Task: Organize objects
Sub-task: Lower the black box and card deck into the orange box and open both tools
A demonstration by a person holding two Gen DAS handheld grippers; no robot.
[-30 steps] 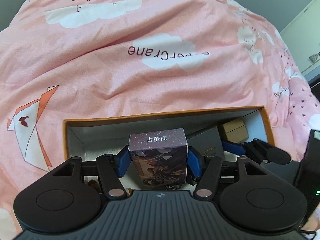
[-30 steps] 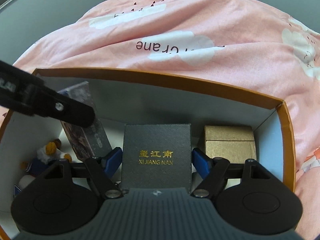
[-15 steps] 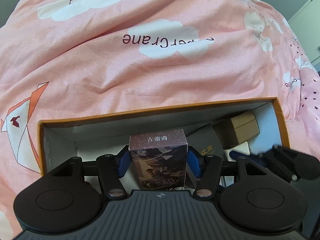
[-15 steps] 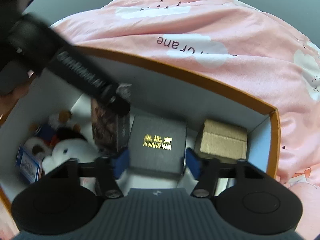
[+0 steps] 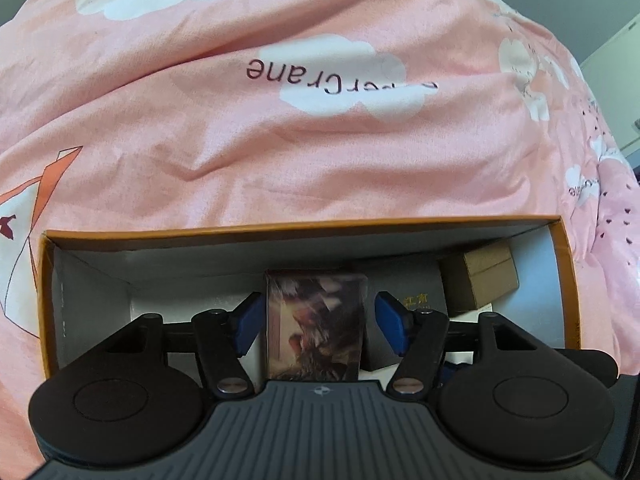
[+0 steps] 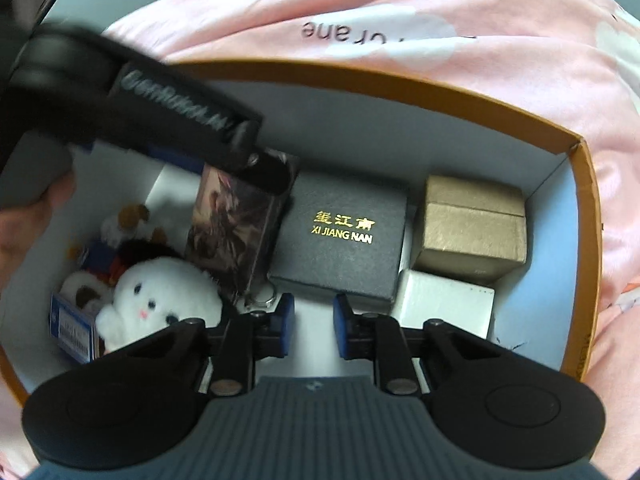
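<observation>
In the orange-rimmed box [image 6: 576, 168] on the pink quilt [image 5: 280, 140], my left gripper [image 5: 316, 322] was opening around the picture card pack [image 5: 316, 320] just left of the black case [image 6: 340, 240], while my right gripper [image 6: 314, 326] stayed closed, empty.

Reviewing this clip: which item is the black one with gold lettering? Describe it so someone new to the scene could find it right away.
Start at the orange-rimmed storage box on the pink bedding. On its floor, roughly in the middle, the black flat box lies between the illustrated card box on its left and the tan cardboard box on its right. It alone is black, stamped XI JIANG NAN in gold.
</observation>
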